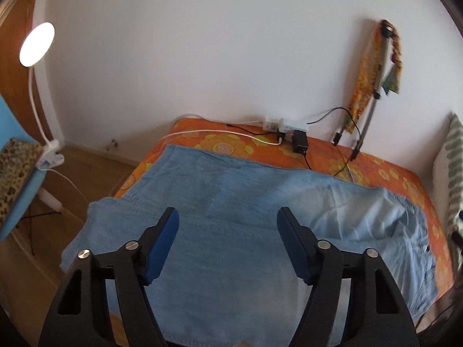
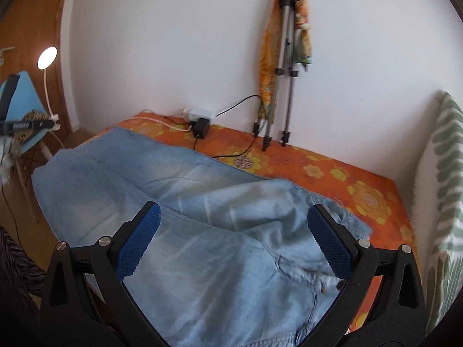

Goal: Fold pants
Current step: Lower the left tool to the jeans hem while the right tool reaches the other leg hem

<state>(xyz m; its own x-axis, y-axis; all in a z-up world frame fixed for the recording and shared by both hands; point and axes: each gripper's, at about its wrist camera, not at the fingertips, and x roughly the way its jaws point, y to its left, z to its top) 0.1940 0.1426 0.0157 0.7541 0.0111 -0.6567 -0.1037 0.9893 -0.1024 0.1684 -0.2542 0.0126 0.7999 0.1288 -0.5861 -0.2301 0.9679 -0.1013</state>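
Light blue denim pants (image 1: 231, 179) lie spread across a bed with an orange flowered cover (image 1: 376, 167). One part is folded over onto the rest at the right, with rumpled cloth there (image 2: 260, 196). My left gripper (image 1: 227, 214) hovers over the middle of the pants, open, with only flat denim showing between its blue pads. My right gripper (image 2: 234, 206) stands wide open above the folded, rumpled part of the pants (image 2: 115, 173), near a seam and pocket area. Neither gripper holds cloth.
A white power strip with a black charger (image 1: 286, 125) and cables lies at the bed's far edge by the wall. A tripod draped in orange cloth (image 2: 282, 72) leans there. A lit clamp lamp (image 1: 37, 44) and blue chair stand left. A striped pillow (image 2: 442, 202) sits right.
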